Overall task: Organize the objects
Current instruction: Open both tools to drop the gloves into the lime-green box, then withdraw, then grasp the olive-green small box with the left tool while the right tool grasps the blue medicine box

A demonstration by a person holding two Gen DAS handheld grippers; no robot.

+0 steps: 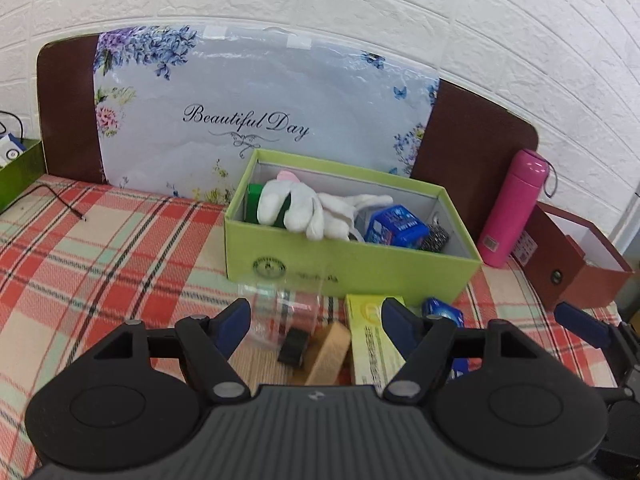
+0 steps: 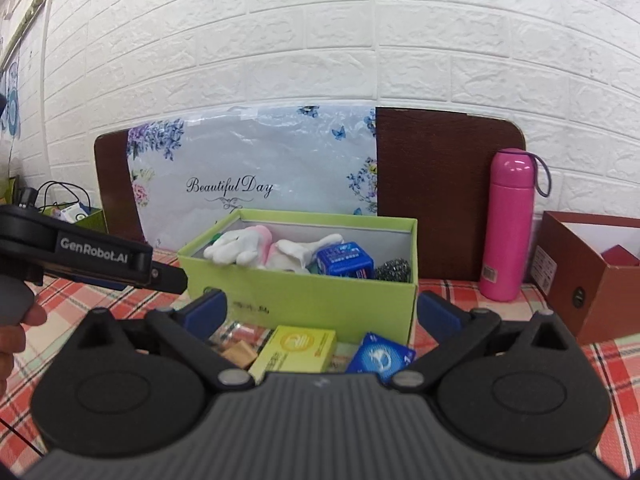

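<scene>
White brick wall, brown headboard

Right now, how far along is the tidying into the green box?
Done: white gloves, a blue packet and a steel scourer lie in the green box. In hand: nothing; both tools are open. Left, in front of the box: yellow box, blue sachet, sponge, clear cup.

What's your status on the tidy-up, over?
Left gripper and right gripper open, empty. Green box holds gloves; yellow box, blue packet, sponge still on the cloth. Nothing blocking.
</scene>
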